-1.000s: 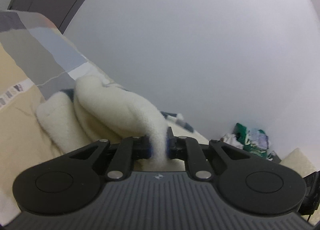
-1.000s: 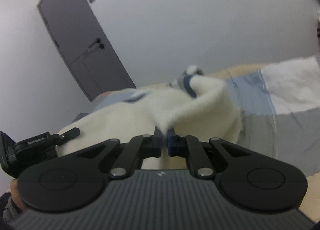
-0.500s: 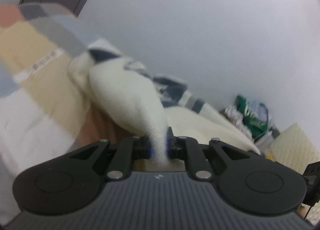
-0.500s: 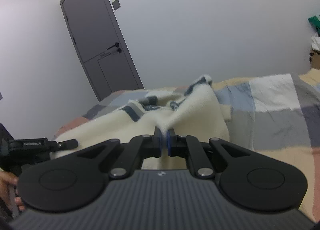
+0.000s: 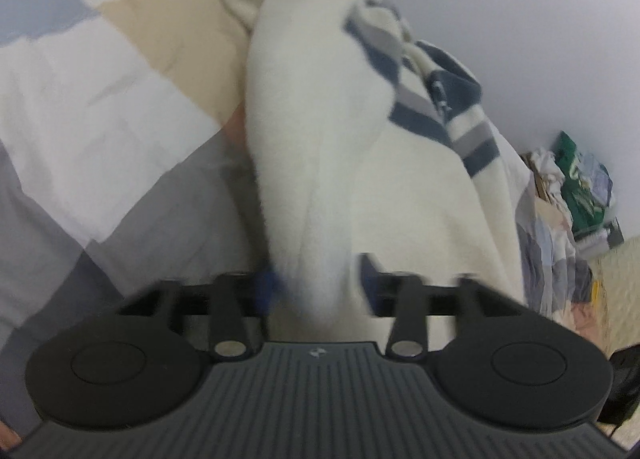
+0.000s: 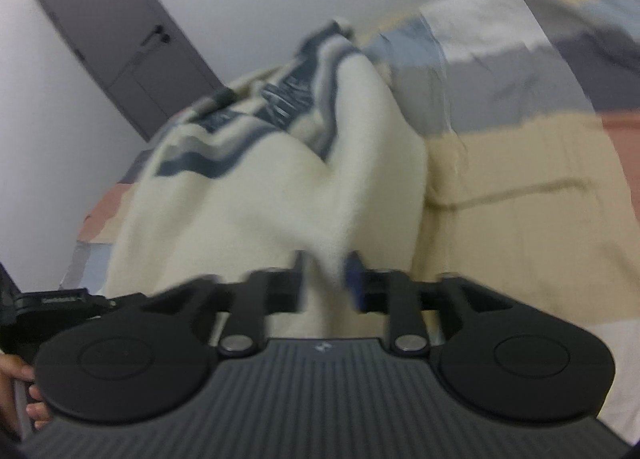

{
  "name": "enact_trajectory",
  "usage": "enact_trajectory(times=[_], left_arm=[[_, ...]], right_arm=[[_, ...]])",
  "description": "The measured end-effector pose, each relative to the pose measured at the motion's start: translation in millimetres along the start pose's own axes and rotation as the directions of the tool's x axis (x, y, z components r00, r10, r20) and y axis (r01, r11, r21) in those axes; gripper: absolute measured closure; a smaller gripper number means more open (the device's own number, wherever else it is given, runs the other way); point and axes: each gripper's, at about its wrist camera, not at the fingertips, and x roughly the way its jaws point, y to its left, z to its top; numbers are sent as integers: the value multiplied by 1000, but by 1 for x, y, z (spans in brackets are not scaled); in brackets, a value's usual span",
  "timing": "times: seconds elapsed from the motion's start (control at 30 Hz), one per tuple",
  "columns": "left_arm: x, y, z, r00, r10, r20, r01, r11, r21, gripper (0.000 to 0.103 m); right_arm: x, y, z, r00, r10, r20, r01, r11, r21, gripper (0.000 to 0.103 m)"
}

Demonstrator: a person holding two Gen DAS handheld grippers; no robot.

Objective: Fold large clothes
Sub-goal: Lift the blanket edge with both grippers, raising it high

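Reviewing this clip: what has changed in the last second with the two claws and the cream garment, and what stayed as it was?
Both claws were clamped on the cream sweater. Now the left claw and right claw are opening, letting go, with folds of fabric loose between their jaws. Both views have tipped down toward the patchwork bedspread. The sweater stays on the bed; the grey door is unchanged.

Both hand-held grippers (image 5: 320, 283) (image 6: 326, 279) now opening off the lowered cream sweater (image 5: 320, 139).
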Motion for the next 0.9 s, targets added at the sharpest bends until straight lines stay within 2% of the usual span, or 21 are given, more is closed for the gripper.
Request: enact_trajectory(times=[0.07, 0.2, 0.37, 0.47, 0.5, 0.53, 0.57, 0.6, 0.63, 0.7, 0.77, 0.83, 0.9], left_arm=[[6, 3, 6, 1000, -7, -2, 7, 1000, -22, 42], [15, 7, 16, 1000, -3, -2, 3, 999, -52, 41], [32, 11, 29, 1000, -3, 13, 4, 998, -60, 43], [38, 13, 32, 999, -29, 18, 30, 996, -82, 43], [40, 14, 33, 999, -38, 18, 39, 995, -87, 45], [41, 13, 33, 999, -44, 17, 45, 995, -86, 52], [41, 12, 33, 999, -51, 14, 52, 995, -80, 58], [41, 10, 32, 998, -56, 15, 57, 996, -71, 62], [39, 7, 32, 998, -59, 23, 60, 996, -59, 71], [30, 5, 30, 996, -66, 58, 69, 996, -51, 79], [15, 3, 28, 990, -76, 120, 84, 994, -68, 85], [0, -3, 27, 981, -109, 163, 119, 991, -56, 87], [-17, -8, 24, 962, -163, 217, 177, 983, -42, 89]], right_arm=[[3, -12, -5, 1000, 3, -9, -2, 998, 57, 26], [6, -20, -10, 999, 12, -30, -8, 992, 128, 26], [25, -23, -8, 998, 43, -43, -37, 990, 133, 26], [38, -26, -7, 995, 84, -51, -75, 984, 159, 27], [39, -26, -8, 994, 98, -53, -89, 983, 158, 28], [42, -26, -8, 992, 109, -57, -99, 983, 152, 28], [44, -25, -8, 992, 113, -58, -103, 984, 143, 33], [45, -24, -8, 992, 114, -60, -105, 985, 135, 42], [46, -24, -9, 991, 116, -64, -107, 986, 129, 49], [45, -24, -9, 989, 132, -60, -123, 984, 125, 75], [38, -19, -7, 988, 149, -43, -144, 985, 97, 87], [21, -11, -5, 982, 191, 2, -191, 981, 38, 91], [0, -7, -3, 970, 235, 59, -237, 971, 16, 92]])
